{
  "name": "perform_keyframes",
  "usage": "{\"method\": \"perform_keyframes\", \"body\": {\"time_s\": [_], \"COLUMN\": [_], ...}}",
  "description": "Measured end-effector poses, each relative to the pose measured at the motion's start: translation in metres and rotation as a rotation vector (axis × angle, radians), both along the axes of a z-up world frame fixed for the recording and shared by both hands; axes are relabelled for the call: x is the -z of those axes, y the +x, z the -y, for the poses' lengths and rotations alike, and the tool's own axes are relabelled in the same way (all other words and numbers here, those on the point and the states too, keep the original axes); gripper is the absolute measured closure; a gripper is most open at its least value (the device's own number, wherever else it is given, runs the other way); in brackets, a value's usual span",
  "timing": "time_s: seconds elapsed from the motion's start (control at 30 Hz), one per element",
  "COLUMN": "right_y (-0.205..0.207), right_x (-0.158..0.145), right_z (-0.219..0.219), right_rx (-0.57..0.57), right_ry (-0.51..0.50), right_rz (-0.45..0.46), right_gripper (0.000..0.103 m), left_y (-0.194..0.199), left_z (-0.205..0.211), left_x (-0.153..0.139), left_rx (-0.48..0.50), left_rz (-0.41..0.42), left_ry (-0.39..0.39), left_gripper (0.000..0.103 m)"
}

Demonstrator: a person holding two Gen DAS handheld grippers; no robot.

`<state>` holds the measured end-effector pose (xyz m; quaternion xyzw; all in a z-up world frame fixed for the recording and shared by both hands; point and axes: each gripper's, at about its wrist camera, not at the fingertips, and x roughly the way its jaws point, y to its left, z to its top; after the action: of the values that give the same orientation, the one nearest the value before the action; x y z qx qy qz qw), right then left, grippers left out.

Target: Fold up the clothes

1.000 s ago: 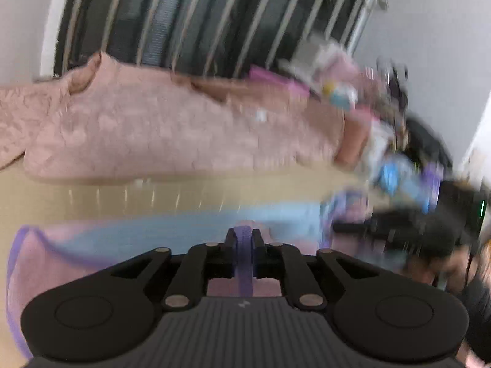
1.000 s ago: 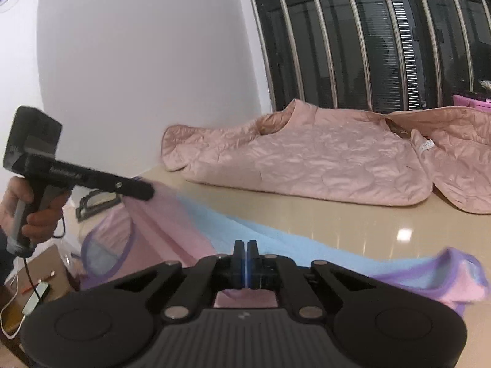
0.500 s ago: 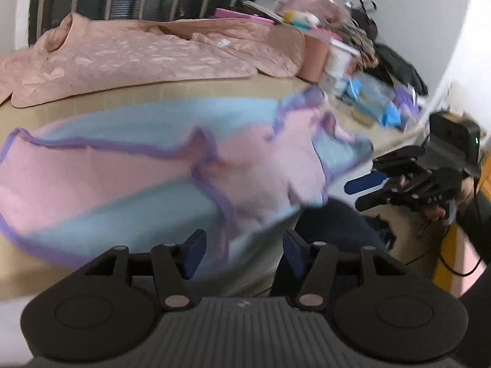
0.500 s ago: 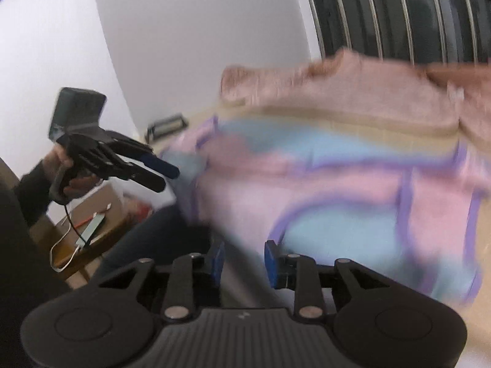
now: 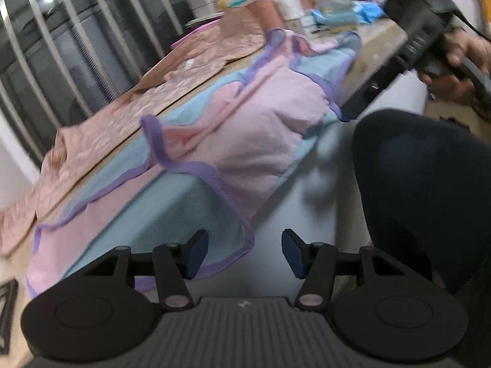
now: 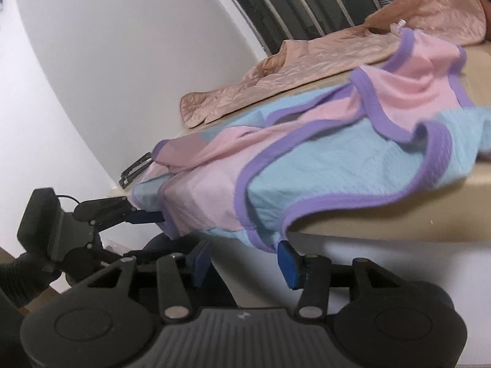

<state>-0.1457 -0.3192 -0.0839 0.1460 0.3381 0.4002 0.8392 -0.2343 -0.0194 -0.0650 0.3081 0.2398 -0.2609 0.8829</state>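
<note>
A pink and light-blue garment with purple trim (image 5: 245,141) lies rumpled on the beige table, its near edge hanging over the front; it also shows in the right wrist view (image 6: 337,159). My left gripper (image 5: 244,253) is open and empty, just below the hanging hem. My right gripper (image 6: 244,259) is open and empty, below the hem at the table's front edge. The right gripper also shows in the left wrist view (image 5: 396,61), held in a hand. The left gripper also shows in the right wrist view (image 6: 144,216), its tip at the garment's left corner.
A quilted pink jacket (image 5: 129,113) lies at the back of the table (image 6: 399,217), also in the right wrist view (image 6: 322,61). Cluttered boxes and bags (image 5: 307,3) stand at the far right end. A barred window (image 5: 76,46) is behind. A dark-clothed leg (image 5: 423,190) is by the table.
Both grippers let go of the garment and opened. It dropped onto the table in a rumpled heap. Both grippers moved down below the table's front edge.
</note>
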Motion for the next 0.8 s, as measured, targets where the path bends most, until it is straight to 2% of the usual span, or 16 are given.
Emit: {"method": "perform_keyframes", "body": {"time_s": [0.03, 0.07, 0.1, 0.13, 0.17, 0.23, 0.27, 0.3, 0.33, 0.37, 0.53, 0.63, 0.77, 0.8], "right_y": [0.002, 0.003, 0.005, 0.005, 0.005, 0.006, 0.005, 0.005, 0.005, 0.004, -0.01, -0.004, 0.043, 0.059], "right_x": [0.004, 0.008, 0.013, 0.014, 0.016, 0.017, 0.015, 0.014, 0.012, 0.01, -0.015, -0.048, -0.08, -0.083], "right_z": [0.001, 0.003, 0.004, 0.005, 0.006, 0.009, 0.008, 0.007, 0.005, 0.003, 0.003, 0.006, 0.002, -0.004], "right_rx": [0.01, 0.021, 0.031, 0.044, 0.057, 0.081, 0.081, 0.079, 0.078, 0.065, 0.034, 0.046, 0.088, 0.112], "right_ry": [0.005, 0.011, 0.016, 0.025, 0.035, 0.067, 0.084, 0.1, 0.116, 0.111, 0.153, 0.204, 0.168, 0.122], "right_rz": [-0.014, -0.029, -0.044, -0.052, -0.06, -0.064, -0.06, -0.055, -0.051, -0.043, 0.009, 0.065, 0.075, 0.065], "right_gripper": [0.056, 0.056, 0.056, 0.056, 0.056, 0.056, 0.061, 0.077, 0.082, 0.1, 0.099, 0.099, 0.099, 0.098], "left_y": [0.0, 0.001, 0.001, 0.002, 0.004, 0.007, 0.009, 0.01, 0.012, 0.013, 0.022, 0.064, 0.121, 0.136], "left_z": [0.002, 0.004, 0.005, 0.007, 0.003, -0.005, -0.009, -0.013, -0.016, -0.02, -0.039, -0.047, -0.058, -0.06], "left_x": [0.003, 0.004, 0.005, 0.006, 0.001, -0.009, -0.015, -0.02, -0.025, -0.031, -0.057, -0.077, -0.102, -0.109], "left_rx": [0.011, 0.011, 0.01, 0.009, 0.008, 0.008, 0.007, 0.007, 0.007, 0.007, 0.005, -0.026, -0.069, -0.08], "left_rz": [0.009, 0.019, 0.029, 0.038, 0.027, 0.005, -0.007, -0.018, -0.029, -0.041, -0.098, -0.095, -0.09, -0.089], "left_ry": [0.016, 0.029, 0.042, 0.055, 0.028, -0.026, -0.054, -0.081, -0.109, -0.136, -0.273, -0.3, -0.336, -0.345], "left_gripper": [0.053, 0.065, 0.07, 0.08, 0.092, 0.101, 0.101, 0.102, 0.102, 0.102, 0.102, 0.102, 0.101, 0.101]}}
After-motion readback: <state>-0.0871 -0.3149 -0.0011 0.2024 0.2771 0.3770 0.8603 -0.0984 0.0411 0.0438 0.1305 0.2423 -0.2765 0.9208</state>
